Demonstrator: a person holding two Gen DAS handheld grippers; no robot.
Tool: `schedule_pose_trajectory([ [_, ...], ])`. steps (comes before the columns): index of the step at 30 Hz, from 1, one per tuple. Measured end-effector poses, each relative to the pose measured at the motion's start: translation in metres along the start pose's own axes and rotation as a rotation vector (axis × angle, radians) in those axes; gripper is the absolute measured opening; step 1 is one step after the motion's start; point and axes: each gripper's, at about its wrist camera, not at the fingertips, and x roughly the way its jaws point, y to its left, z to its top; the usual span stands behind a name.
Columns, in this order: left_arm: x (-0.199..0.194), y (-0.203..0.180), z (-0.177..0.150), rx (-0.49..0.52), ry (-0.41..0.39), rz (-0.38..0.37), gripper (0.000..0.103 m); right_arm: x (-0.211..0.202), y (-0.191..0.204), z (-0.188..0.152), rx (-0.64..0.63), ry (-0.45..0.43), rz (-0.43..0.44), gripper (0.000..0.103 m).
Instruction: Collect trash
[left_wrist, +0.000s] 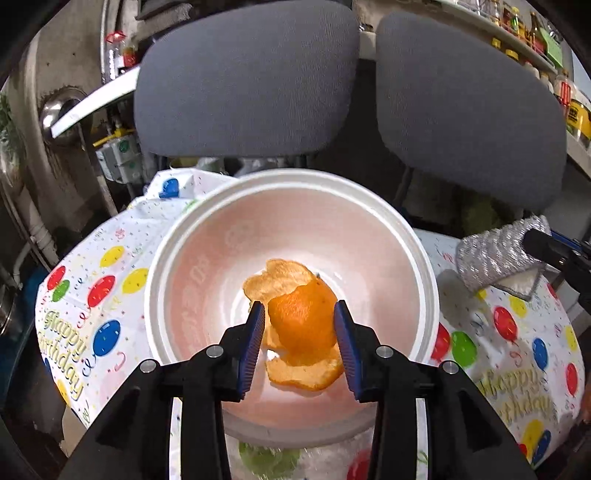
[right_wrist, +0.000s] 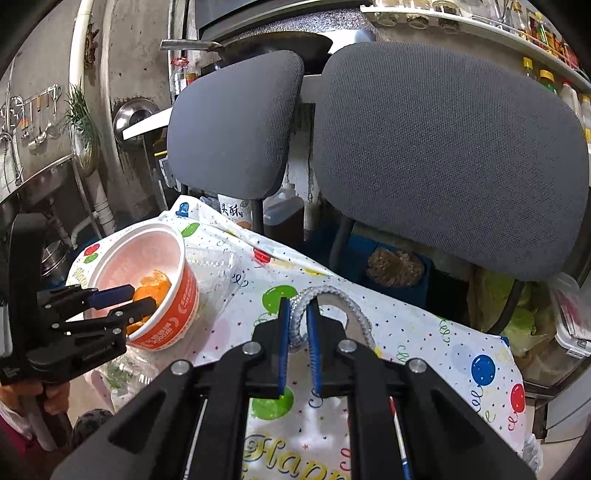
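Observation:
An orange peel (left_wrist: 299, 325) lies in a white foam bowl (left_wrist: 184, 258) with an orange outside (right_wrist: 184, 306). My left gripper (left_wrist: 300, 314) reaches into the bowl, its blue pads (left_wrist: 253, 339) on either side of the peel with small gaps, so it is open. It also shows in the right wrist view (right_wrist: 129, 299), with the peel (right_wrist: 151, 284) between its fingers. My right gripper (right_wrist: 298, 321) is shut on a silver scouring sponge (right_wrist: 332, 306), held on the tablecloth to the right of the bowl. The sponge also shows in the left wrist view (left_wrist: 495, 254).
The table wears a balloon "Happy Birthday" cloth (right_wrist: 424, 332). Two grey chair backs (right_wrist: 443, 155) stand behind it. A clear plastic container (right_wrist: 214, 266) lies beside the bowl. Bottles and bags sit on the floor beyond the table's far edge.

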Motion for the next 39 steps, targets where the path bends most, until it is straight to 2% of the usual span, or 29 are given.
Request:
schedule_pose_trajectory([
  [6, -0.007, -0.007, -0.012, 0.035, 0.007, -0.016, 0.037, 0.0, 0.001, 0.0, -0.002, 0.001, -0.002, 0.01],
  [10, -0.013, -0.016, -0.014, 0.066, -0.013, -0.047, 0.018, -0.002, 0.003, 0.0, -0.008, -0.001, -0.003, 0.01],
  [12, -0.015, -0.018, -0.013, 0.066, -0.024, -0.036, 0.014, -0.004, 0.003, 0.0, -0.009, -0.003, -0.009, 0.01],
  [17, -0.031, -0.007, -0.001, -0.014, -0.101, -0.037, 0.012, -0.01, -0.001, 0.0, -0.004, -0.014, -0.028, 0.01],
  [26, -0.08, -0.003, 0.033, -0.04, -0.228, -0.044, 0.012, -0.036, -0.016, 0.009, 0.021, -0.074, -0.039, 0.01],
  [30, -0.1, -0.028, 0.036, -0.001, -0.254, -0.086, 0.012, -0.064, -0.029, 0.005, 0.043, -0.104, -0.056, 0.01],
  [33, -0.11, -0.059, 0.033, 0.039, -0.264, -0.152, 0.012, -0.093, -0.045, -0.006, 0.064, -0.118, -0.095, 0.01],
  [39, -0.117, -0.146, 0.019, 0.152, -0.242, -0.345, 0.012, -0.165, -0.093, -0.048, 0.153, -0.13, -0.226, 0.01],
])
